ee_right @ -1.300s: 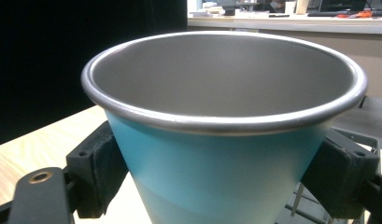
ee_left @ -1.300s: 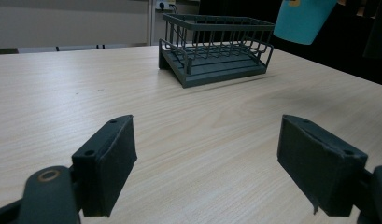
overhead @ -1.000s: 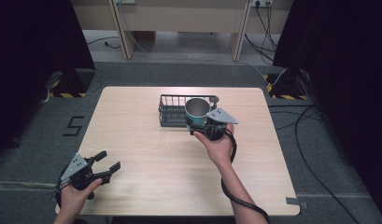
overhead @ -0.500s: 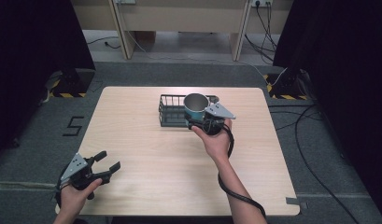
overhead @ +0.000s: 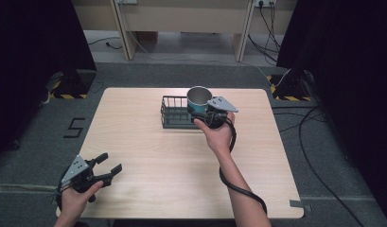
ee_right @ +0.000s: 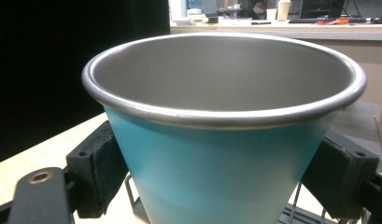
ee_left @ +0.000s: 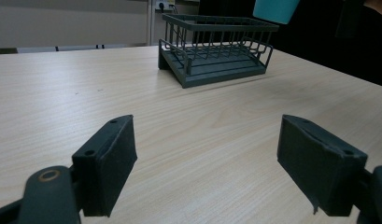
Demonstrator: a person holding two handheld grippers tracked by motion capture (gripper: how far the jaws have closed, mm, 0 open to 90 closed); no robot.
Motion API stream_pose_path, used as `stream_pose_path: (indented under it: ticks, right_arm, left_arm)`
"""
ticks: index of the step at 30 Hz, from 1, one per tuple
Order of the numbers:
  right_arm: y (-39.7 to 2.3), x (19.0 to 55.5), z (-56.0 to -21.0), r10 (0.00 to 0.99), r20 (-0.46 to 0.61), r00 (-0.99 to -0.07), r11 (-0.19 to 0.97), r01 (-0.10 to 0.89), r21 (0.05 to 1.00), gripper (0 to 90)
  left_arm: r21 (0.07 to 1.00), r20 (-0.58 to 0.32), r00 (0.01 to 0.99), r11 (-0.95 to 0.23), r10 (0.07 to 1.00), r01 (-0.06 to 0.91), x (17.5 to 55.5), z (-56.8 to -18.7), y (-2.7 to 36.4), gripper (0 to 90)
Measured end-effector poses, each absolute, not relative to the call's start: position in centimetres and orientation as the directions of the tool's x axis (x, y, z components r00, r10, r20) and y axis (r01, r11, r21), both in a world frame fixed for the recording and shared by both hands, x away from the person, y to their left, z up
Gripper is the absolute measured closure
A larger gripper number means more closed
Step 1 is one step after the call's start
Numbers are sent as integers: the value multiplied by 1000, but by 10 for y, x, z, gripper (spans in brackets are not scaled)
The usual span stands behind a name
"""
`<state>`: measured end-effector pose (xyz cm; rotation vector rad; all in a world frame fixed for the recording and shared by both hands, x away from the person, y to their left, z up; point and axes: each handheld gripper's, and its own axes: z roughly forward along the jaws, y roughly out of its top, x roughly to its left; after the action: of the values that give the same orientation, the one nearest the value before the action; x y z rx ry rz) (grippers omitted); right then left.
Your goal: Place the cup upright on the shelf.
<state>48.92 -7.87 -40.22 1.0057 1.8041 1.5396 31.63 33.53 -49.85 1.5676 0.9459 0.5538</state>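
Cup held over rack, ready to lower.
Left tongs (overhead: 109,163) sat idle, jaws wide apart, rack (ee_left: 216,49) far ahead. Right tongs (overhead: 204,112) clamped the teal cup (overhead: 198,100) upright, above the rack's right end. Best lowered level, slowly, clearing the wires before release.

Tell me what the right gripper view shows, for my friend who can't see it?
A teal cup with a shiny grey inside sits upright, squeezed between the right gripper's two black jaws. Below it are bits of a dark wire basket and the wooden table.
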Motion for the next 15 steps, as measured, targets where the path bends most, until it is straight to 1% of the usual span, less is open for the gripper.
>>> stream_pose_path:
  ticks: [15]
  right_arm:
    - [-74,510,-394,839,62,-541,52,193,980,171]
  left_arm:
    - [964,-151,562,-6,813,267,316,-498,335,189]
